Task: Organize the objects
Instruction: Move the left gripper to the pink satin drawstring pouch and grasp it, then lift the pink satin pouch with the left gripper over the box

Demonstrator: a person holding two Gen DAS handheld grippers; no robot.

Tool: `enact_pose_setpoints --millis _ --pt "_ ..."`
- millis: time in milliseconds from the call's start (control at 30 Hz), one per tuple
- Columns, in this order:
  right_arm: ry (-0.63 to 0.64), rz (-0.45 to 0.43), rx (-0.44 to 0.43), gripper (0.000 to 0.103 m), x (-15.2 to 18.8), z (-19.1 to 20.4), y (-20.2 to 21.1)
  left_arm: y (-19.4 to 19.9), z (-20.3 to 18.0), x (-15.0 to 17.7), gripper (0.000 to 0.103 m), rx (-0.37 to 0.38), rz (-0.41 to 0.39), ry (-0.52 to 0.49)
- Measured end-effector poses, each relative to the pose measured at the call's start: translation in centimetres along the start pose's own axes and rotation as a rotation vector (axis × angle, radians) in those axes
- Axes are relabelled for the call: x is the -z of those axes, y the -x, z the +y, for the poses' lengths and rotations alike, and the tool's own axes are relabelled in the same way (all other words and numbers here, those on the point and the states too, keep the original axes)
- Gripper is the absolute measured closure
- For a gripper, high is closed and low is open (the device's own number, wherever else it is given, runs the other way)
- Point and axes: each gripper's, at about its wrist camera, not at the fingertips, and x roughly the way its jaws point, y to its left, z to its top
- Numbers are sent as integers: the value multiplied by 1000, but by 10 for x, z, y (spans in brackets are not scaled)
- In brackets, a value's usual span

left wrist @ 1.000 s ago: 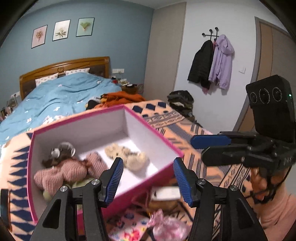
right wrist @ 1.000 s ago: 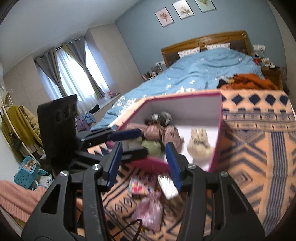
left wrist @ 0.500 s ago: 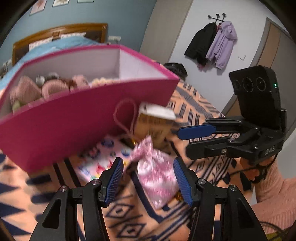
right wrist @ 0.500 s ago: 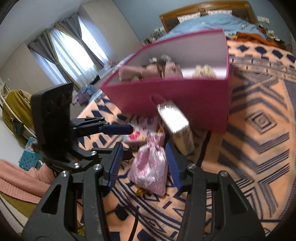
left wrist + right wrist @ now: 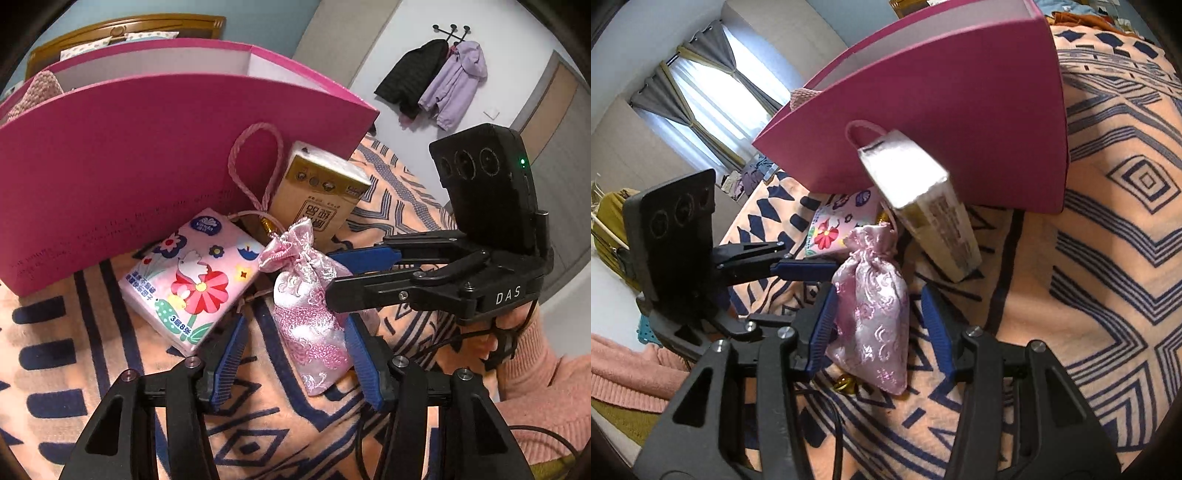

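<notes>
A pink satin drawstring pouch [image 5: 310, 306] lies on the patterned blanket in front of a magenta box [image 5: 147, 155]. It also shows in the right wrist view [image 5: 871, 314]. My left gripper [image 5: 295, 350] is open with its blue fingers either side of the pouch's lower end. My right gripper [image 5: 879, 328] is open and straddles the same pouch from the other side. A floral tissue pack [image 5: 184, 280] and a gold carton [image 5: 321, 195] lean by the box. The box [image 5: 942, 110] holds knitted toys, mostly hidden.
The orange and navy blanket [image 5: 1108, 258] spreads to the right. A pink cord loop [image 5: 255, 162] rests against the box wall. A small gold bell [image 5: 846, 386] lies under the pouch. Coats [image 5: 443, 81] hang on the far wall.
Both grippers dropped from above the box rim to blanket level and moved in. Their open fingers now flank the pink pouch.
</notes>
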Motion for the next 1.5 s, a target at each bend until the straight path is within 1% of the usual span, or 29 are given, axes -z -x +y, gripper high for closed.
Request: enact_pose_setpoints --millis 133,167,200,267,400,467,600,700,833,933,1067,1100,1133,1167,1233,1267,1333,1500 --pt "-5 1 -12 53 0 -2 -2 -1 -2 1 54 -2 7 -6" --pt "-8 1 -14 56 0 -3 -3 -2 -3 1 57 -3 10 -10" --pt "-12 3 -19 60 0 -4 -4 -2 -4 2 60 -1 13 -13" --pt "-14 3 -22 64 0 -6 -5 -1 -6 2 65 9 14 -16" --pt "-7 1 -21 66 0 -7 -4 1 -9 2 69 6 13 -25" --pt "1 -3 -19 69 2 -4 -1 3 -11 2 71 4 10 -32" --pt "27 -24 -8 73 4 2 6 9 -17 1 74 7 1 -41" --pt "50 -46 -1 74 4 8 16 19 -23 0 76 7 -20 -59" --pt "78 -97 -8 74 2 18 33 38 -28 -6 76 4 -65 -89" --pt "106 -149 -12 75 -4 28 49 55 -37 -14 76 -19 -110 -128" --pt "143 -217 -14 75 -8 47 68 76 -47 -34 76 -51 -184 -172" --pt "154 -240 -16 75 -15 50 74 81 -49 -37 76 -61 -200 -182" --pt "160 -253 -15 75 -23 59 67 82 -54 -44 76 -74 -218 -193" --pt "168 -271 -16 75 -29 63 69 85 -51 -42 76 -84 -234 -201" --pt "191 -311 -15 75 -41 69 75 90 -49 -60 76 -98 -267 -211" --pt "197 -324 -17 76 -45 72 77 94 -47 -64 76 -99 -281 -213" --pt "205 -350 -29 76 -65 74 84 98 -44 -78 76 -109 -307 -221" --pt "210 -402 -53 76 -93 73 92 98 -43 -109 76 -131 -374 -227"
